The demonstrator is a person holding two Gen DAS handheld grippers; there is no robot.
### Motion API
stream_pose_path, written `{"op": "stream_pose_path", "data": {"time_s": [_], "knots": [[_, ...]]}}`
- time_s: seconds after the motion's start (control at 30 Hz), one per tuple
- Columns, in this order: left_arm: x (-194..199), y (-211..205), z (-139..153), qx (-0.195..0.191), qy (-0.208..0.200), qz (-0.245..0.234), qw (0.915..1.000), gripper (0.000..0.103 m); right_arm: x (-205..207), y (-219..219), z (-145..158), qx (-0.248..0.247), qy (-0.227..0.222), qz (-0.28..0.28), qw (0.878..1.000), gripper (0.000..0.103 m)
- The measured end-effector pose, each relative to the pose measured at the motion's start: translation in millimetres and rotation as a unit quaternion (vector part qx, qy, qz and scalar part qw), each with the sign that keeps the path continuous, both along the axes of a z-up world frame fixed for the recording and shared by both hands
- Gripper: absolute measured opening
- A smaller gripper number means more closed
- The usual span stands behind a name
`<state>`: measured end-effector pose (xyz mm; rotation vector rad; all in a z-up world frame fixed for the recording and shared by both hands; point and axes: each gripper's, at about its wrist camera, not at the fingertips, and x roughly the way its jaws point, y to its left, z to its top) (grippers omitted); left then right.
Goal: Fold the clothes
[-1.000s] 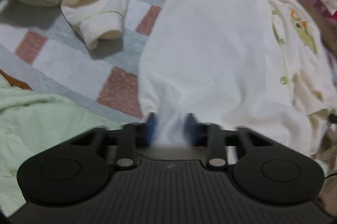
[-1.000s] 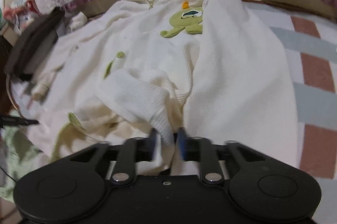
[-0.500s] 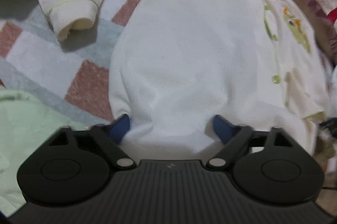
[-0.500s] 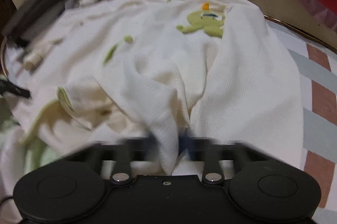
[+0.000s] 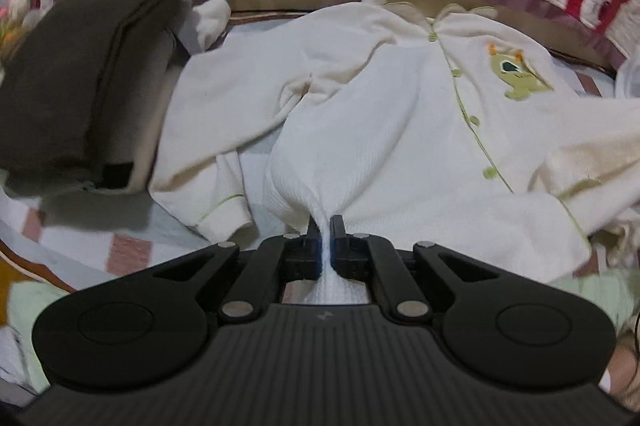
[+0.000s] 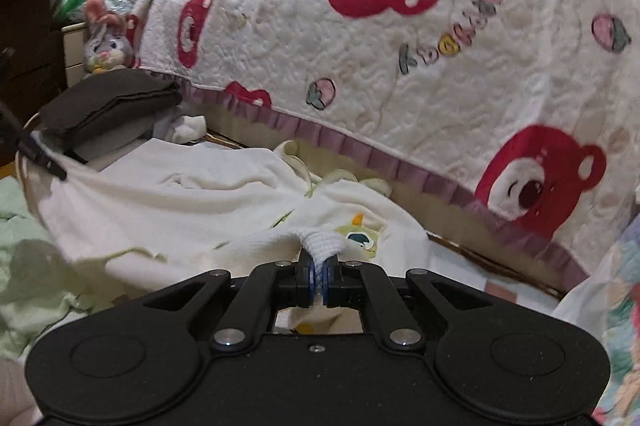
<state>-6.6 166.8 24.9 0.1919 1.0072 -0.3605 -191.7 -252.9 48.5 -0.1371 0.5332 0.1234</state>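
A cream baby garment (image 5: 400,129) with green buttons and a green monster patch (image 5: 518,77) lies spread on the bed. My left gripper (image 5: 325,226) is shut on a gathered fold of its white ribbed lower part, which is pulled up off the bed into a peak. In the right wrist view my right gripper (image 6: 318,268) is shut on another white ribbed fold of the garment (image 6: 180,201), just in front of the patch (image 6: 358,238). At the left edge of that view the left gripper's black fingers (image 6: 48,161) hold the stretched cloth.
A quilt with red bears (image 6: 400,45) hangs along the far side of the bed. A dark folded cloth (image 5: 80,85) lies at the left, with a stuffed rabbit (image 6: 106,41) behind it. A checked sheet (image 5: 120,242) and pale green cloth (image 6: 24,226) lie below.
The left jaws spread wide over the white fabric, then closed on it. Both grippers rose and tilted up, lifting the pinched folds, and the bear quilt came into view.
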Motion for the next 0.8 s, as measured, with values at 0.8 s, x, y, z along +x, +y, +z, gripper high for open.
{"op": "stream_pose_path", "data": {"time_s": [0.8], "knots": [[-61, 46, -121, 0.027, 0.192, 0.041, 0.9802, 0.026, -50, 22, -90, 0.092, 0.378, 0.097, 0.916, 0.018]]}}
